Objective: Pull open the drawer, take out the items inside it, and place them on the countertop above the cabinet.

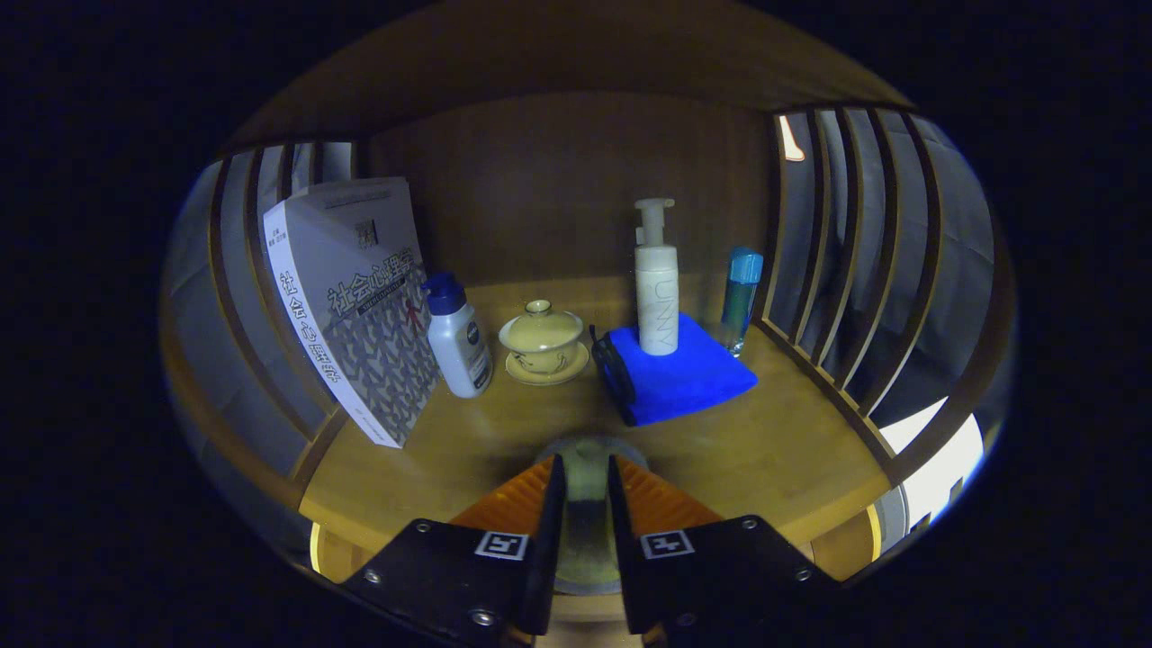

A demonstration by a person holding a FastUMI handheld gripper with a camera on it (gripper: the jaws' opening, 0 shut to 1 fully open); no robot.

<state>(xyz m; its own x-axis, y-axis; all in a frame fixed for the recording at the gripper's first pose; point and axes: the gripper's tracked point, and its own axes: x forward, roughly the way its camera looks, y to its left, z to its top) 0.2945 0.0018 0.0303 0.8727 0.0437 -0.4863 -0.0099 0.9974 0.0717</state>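
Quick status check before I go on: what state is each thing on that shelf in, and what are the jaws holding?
Gripper: jaws closed on a round greyish item, over the wooden countertop.
Round item: clamped between the jaws; what it is, I cannot tell.
Book: upright, leaning against the slatted side.
Small white bottle: upright, blue cap on.
Lidded cup: lid on, on its saucer.
Blue cloth: folded flat.
Pump bottle: upright on the cloth.
Blue-capped bottle: upright, capped.

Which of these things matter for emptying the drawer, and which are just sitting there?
Part of the job: tool, its fingers close around a round grey thing, grip unclear; wooden countertop.

Just sitting beyond the fingers: book; white bottle; lidded cup; blue cloth; pump bottle on it; blue-capped bottle.
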